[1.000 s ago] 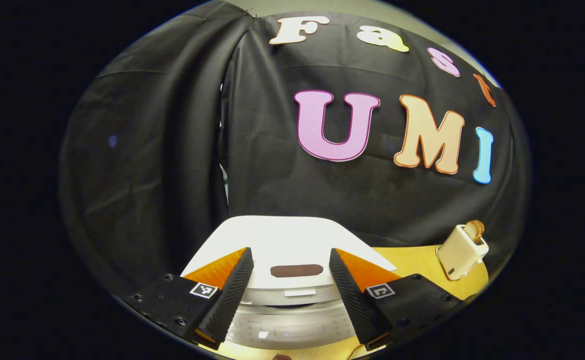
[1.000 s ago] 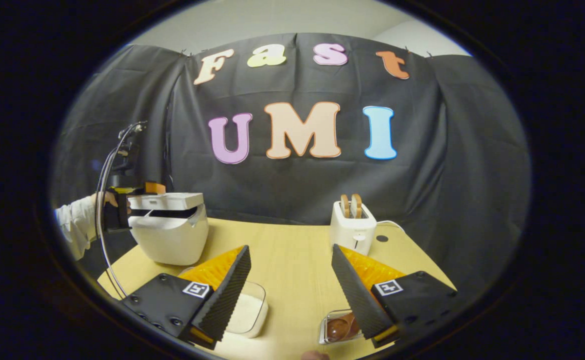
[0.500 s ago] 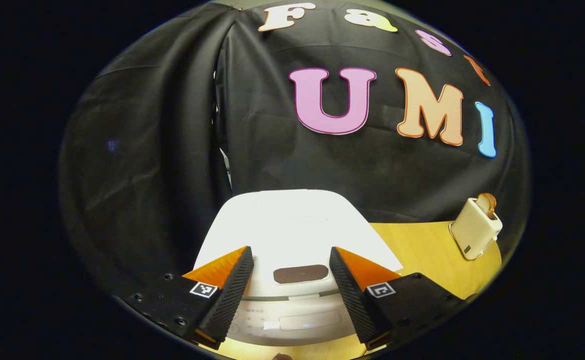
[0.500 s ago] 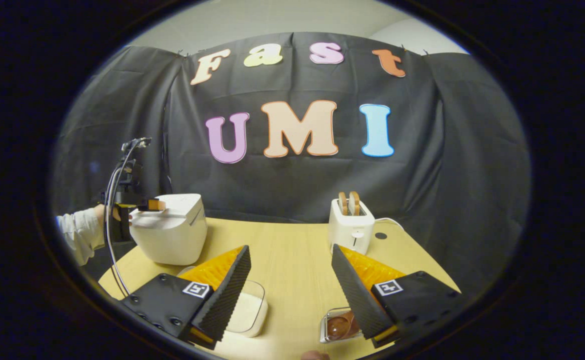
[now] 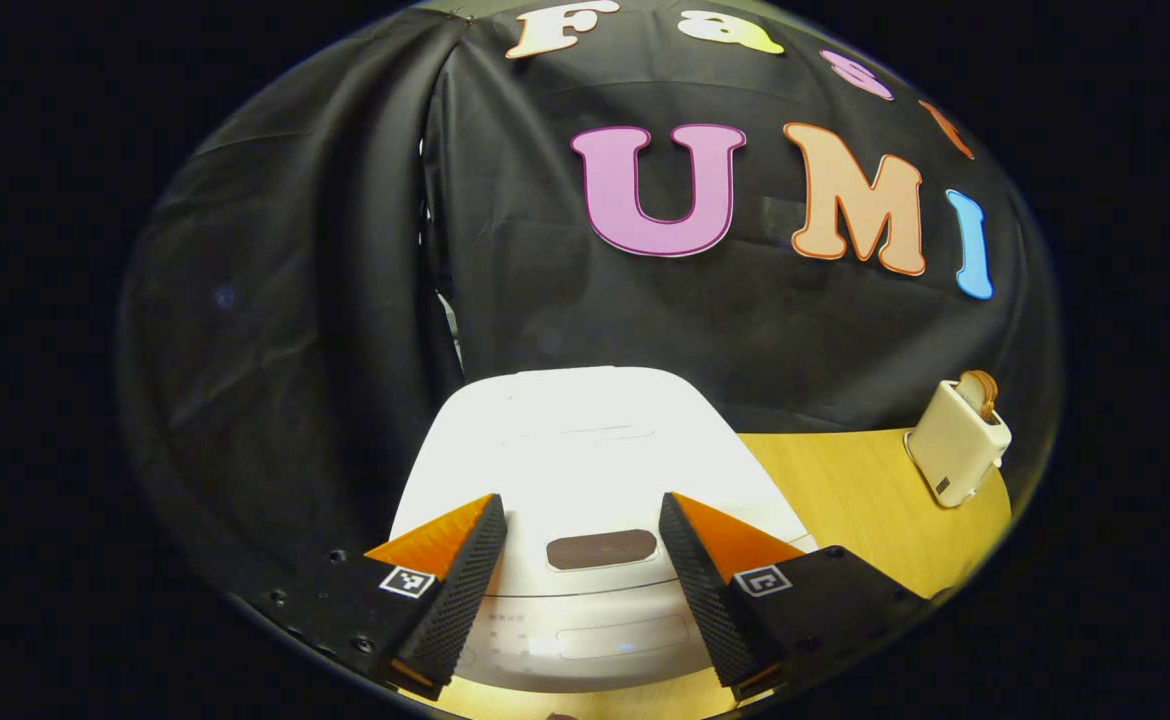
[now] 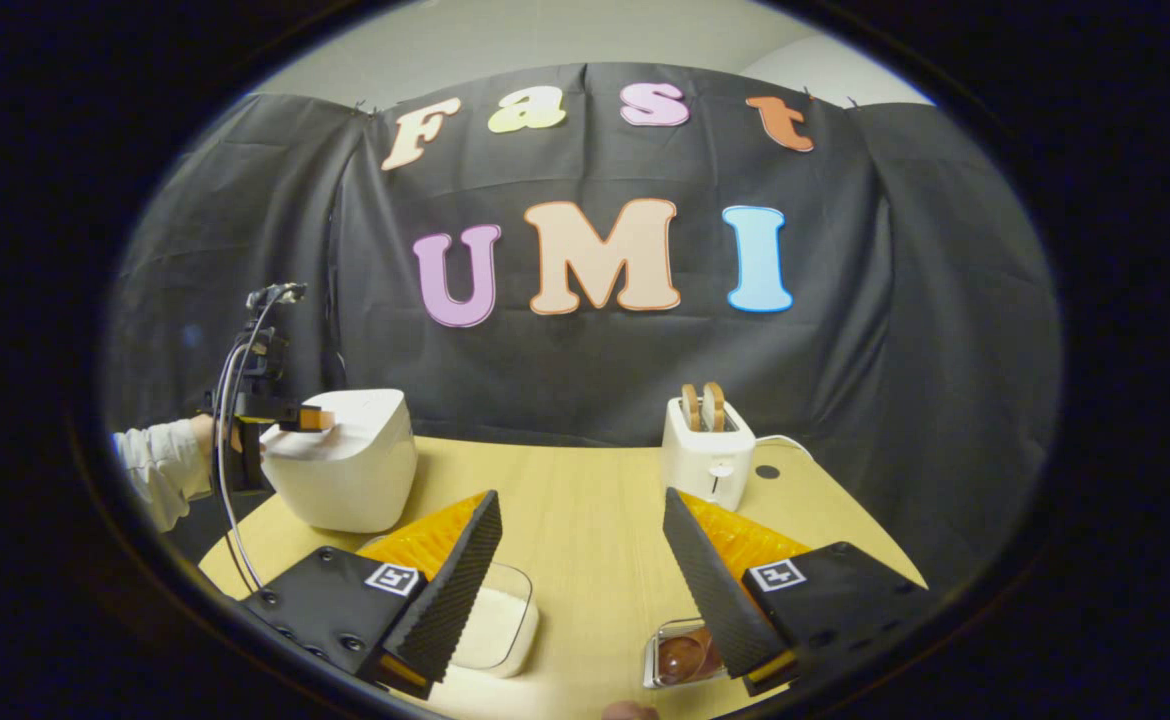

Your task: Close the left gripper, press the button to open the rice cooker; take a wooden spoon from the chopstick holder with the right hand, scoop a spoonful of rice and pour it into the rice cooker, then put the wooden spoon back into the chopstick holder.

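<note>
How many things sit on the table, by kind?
Rice cooker: 1
Toaster: 1
Clear container of rice: 1
Small clear container with brown contents: 1
Total: 4

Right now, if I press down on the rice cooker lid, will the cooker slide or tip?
Probably neither: the rice cooker looks squat and broad-based on the table. Its glossy lid may be slippery under the pads.
</note>
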